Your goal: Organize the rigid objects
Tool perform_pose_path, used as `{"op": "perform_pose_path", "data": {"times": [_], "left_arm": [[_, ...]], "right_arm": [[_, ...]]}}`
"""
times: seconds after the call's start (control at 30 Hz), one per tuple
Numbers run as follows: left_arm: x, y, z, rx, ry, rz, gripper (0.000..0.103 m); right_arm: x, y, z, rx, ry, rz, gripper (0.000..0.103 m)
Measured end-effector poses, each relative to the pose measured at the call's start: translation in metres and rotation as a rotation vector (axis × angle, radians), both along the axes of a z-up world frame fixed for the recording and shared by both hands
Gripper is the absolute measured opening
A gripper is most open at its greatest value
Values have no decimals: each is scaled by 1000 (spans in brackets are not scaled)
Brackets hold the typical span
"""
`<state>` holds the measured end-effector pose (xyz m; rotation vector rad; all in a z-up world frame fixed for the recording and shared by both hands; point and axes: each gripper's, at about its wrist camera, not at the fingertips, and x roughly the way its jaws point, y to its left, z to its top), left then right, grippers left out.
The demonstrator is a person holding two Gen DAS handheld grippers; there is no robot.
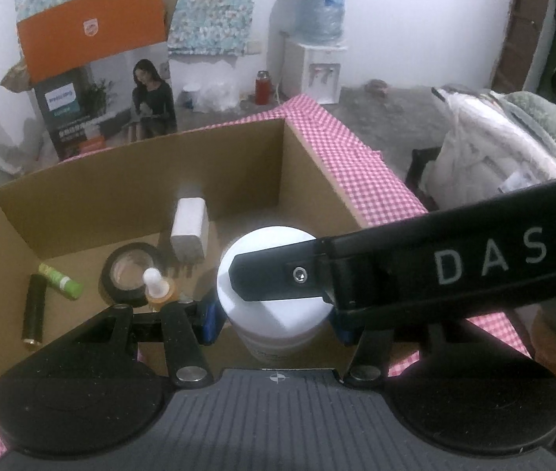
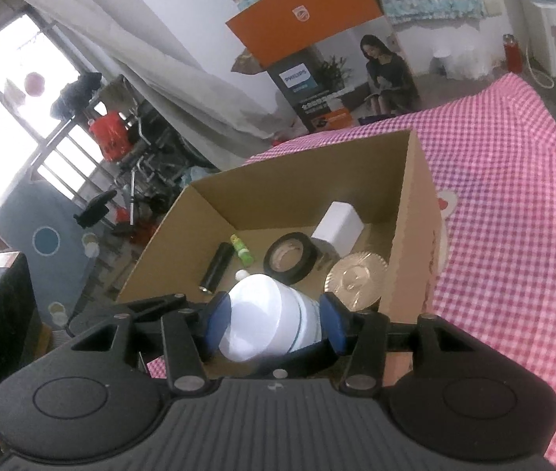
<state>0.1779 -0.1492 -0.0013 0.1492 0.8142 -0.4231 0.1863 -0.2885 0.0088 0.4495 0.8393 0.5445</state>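
Note:
A white plastic jar with a white lid is held over the near edge of an open cardboard box. My left gripper has its blue pads against both sides of the jar. My right gripper is also shut on the same jar, and its black arm crosses the left wrist view. Inside the box lie a black tape roll, a white charger, a black battery, a green tube, a gold disc and a small dropper bottle.
The box stands on a table with a pink checked cloth. Behind it stands an orange and grey product carton. A water dispenser is by the far wall. A pile of white fabric lies to the right.

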Motion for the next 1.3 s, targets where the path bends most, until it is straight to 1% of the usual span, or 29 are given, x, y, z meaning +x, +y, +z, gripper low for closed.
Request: {"op": "perform_pose_path", "data": {"times": [0.13,0.23,0.33,0.43,0.57,0.6,0.67,0.7,0.73,0.87,0.97,1.03,1.13,1.23,1.3], "left_arm": [[4,-3,-5,-4,25,-2,53],[3,-3,-5,-7,16,-6,56],[0,-3,-4,-6,7,-11,59],[-3,-2,-2,-7,-6,-13,66],[-10,-1,4,-12,-25,-11,83],[-12,0,6,-15,-28,-11,88],[-17,3,10,-22,-41,-12,93],[-21,4,13,-26,-50,-16,95],[-24,7,15,-31,-59,-20,96],[-42,14,27,-47,-96,-26,98],[-53,24,35,-66,-119,-26,100],[-62,30,41,-77,-139,-24,101],[-75,41,47,-78,-173,-13,102],[-84,55,50,-79,-191,11,103],[-89,65,50,-75,-198,38,103]], "right_arm": [[2,-3,-2,-9,5,-3,54],[4,-6,-2,1,8,-5,54],[2,-8,1,4,-1,-13,58],[-1,-10,3,9,-9,-28,60],[-7,-14,10,29,-31,-49,62],[-10,-15,13,33,-39,-56,65],[-17,-18,19,45,-59,-73,68],[-22,-19,22,52,-71,-83,72],[-25,-21,24,58,-83,-92,75],[-43,-25,36,72,-123,-134,81],[-55,-25,45,73,-149,-161,88],[-66,-25,51,71,-171,-178,96],[-81,-22,59,65,-206,-202,99],[-99,-19,64,61,-233,-234,103],[-110,-16,63,50,-245,-264,103]]}}
